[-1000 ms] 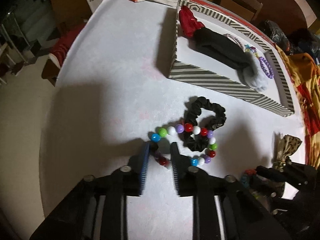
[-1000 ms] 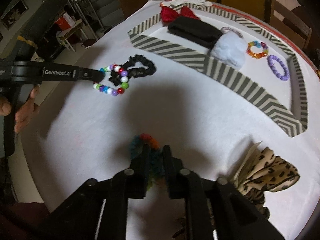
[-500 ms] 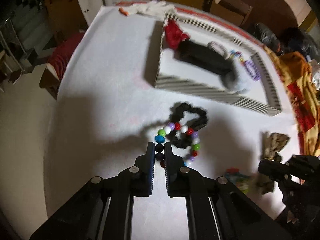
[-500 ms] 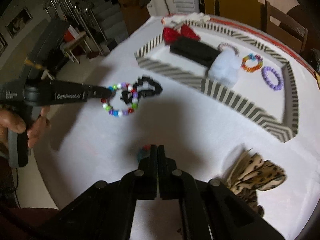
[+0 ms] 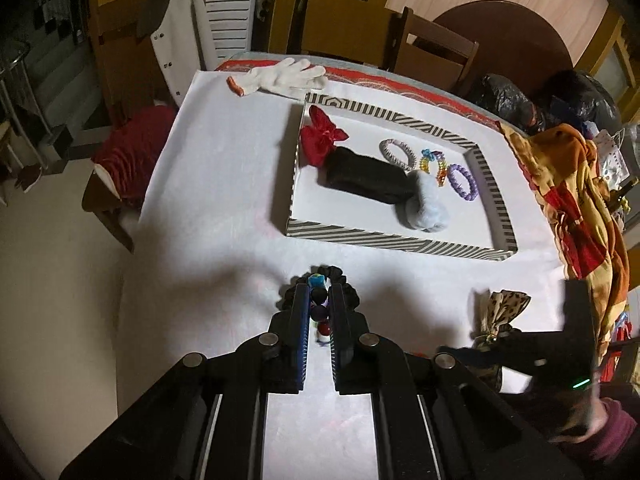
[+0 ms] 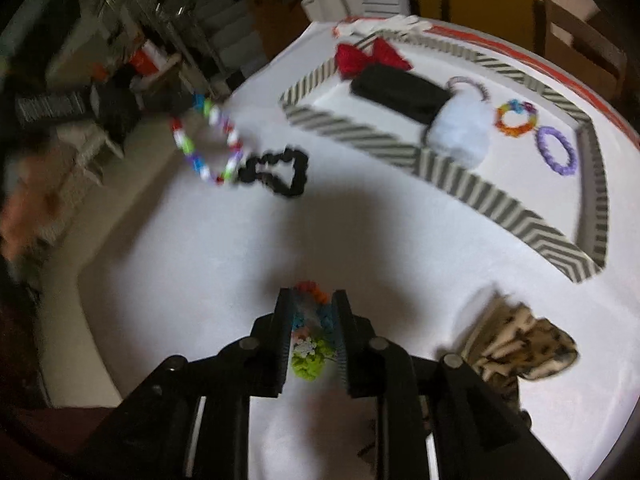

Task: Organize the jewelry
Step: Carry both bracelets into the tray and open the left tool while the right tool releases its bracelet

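Observation:
My left gripper (image 5: 319, 294) is shut on a bracelet of coloured beads (image 5: 319, 300) and holds it above the white table; the bracelet hangs in the air in the right wrist view (image 6: 208, 144). A black scrunchie (image 6: 276, 174) lies on the table beneath it. My right gripper (image 6: 312, 304) is shut on a small multicoloured bracelet (image 6: 310, 336) and holds it above the table. The striped tray (image 5: 400, 240) holds a red pouch (image 5: 320, 140), a black roll (image 5: 364, 178), a pale fluffy item (image 5: 426, 206) and three bracelets, one of them purple (image 5: 462, 182).
A leopard-print scrunchie (image 6: 520, 352) lies at the near right of the table. A white glove (image 5: 280, 74) lies at the far edge. Chairs stand behind and to the left of the table. An orange cloth (image 5: 580, 200) hangs at the right.
My left gripper closed on the bead bracelet and lifted it off the black scrunchie. My right gripper closed on the small multicoloured bracelet and lifted it.

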Demonstrator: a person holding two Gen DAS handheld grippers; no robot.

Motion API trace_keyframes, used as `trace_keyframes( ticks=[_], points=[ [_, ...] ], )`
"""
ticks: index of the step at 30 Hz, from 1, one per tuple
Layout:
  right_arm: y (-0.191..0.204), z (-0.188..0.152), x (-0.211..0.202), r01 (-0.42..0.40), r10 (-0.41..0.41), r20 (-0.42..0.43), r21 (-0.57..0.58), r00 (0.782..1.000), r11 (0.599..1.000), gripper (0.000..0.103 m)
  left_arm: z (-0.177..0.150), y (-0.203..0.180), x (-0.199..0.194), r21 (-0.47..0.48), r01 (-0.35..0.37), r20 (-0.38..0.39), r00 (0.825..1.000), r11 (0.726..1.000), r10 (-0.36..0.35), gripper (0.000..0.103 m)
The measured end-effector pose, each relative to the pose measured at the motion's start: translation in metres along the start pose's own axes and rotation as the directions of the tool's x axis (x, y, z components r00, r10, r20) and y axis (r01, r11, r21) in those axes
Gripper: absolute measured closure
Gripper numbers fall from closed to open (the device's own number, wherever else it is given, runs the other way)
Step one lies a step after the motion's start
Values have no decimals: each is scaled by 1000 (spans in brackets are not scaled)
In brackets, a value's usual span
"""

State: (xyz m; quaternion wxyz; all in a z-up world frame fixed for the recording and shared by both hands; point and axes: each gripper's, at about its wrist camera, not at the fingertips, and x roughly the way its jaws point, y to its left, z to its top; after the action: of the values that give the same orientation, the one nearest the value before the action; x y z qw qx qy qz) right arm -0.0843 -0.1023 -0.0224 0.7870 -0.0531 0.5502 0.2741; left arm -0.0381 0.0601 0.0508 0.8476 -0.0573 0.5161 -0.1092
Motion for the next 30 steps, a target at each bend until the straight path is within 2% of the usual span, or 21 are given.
trace_keyframes(
  ticks=[3, 4, 6, 8, 12, 17, 23, 30],
  points=[
    [8, -2, 21, 51, -55, -47, -79, 997, 996, 82, 1, -1, -8, 2, 8, 10, 1000, 1000, -8, 97],
    [11, -2, 20, 71, -74, -20, -106, 997, 992, 83, 2, -2, -10, 0, 8, 14, 1000, 1000, -8, 97],
    [13, -1, 26, 91, -95, -31, -123, 995, 988, 97, 4, -2, -14, -3, 6, 21, 1000, 1000, -6, 97],
    [10, -1, 25, 78, -81, -30, -91, 996, 993, 97, 7, -2, -18, -4, 2, 31, 1000, 1000, -1, 97],
    [-5, 5, -1, -21, 21, 18, 12, 1000, 1000, 97, 12, -4, -22, 3, -3, 40, 999, 1000, 3, 97],
    [-24, 16, -45, -94, 83, 108, 95, 991, 991, 97, 23, -12, -24, 16, 2, 54, 999, 1000, -3, 97],
    [-35, 32, -83, -82, 61, 194, 105, 979, 991, 97, 41, -32, -23, 52, -6, 70, 998, 999, 2, 97],
    [-60, 50, -120, -24, -13, 265, 136, 964, 990, 97, 60, -56, -16, 98, -26, 84, 996, 995, 17, 97]
  ],
)
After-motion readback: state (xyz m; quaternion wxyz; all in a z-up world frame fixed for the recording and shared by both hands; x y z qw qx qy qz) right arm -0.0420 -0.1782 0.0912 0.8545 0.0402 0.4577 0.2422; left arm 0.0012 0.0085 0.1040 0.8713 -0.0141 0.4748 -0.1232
